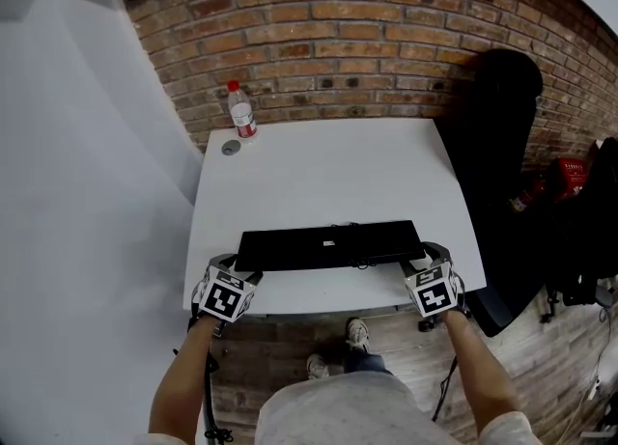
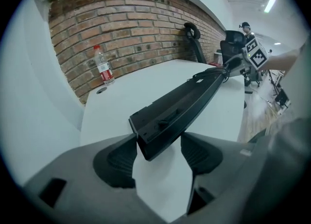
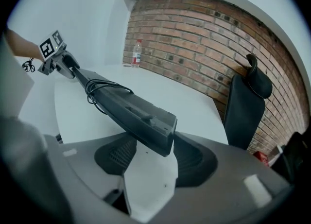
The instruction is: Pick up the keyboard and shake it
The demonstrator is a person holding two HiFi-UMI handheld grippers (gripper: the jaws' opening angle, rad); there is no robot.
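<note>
Black keyboard [image 1: 328, 244] low in frame over white tabletop [image 1: 319, 168], left claw [image 2: 158, 154] clamped on one end, right claw [image 3: 149, 152] clamped on the other, water bottle [image 1: 241, 111] upper left.

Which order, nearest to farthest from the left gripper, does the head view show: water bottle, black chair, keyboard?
1. keyboard, between the left gripper jaws.
2. water bottle, back left corner of the table.
3. black chair, beyond the table's right side.
</note>
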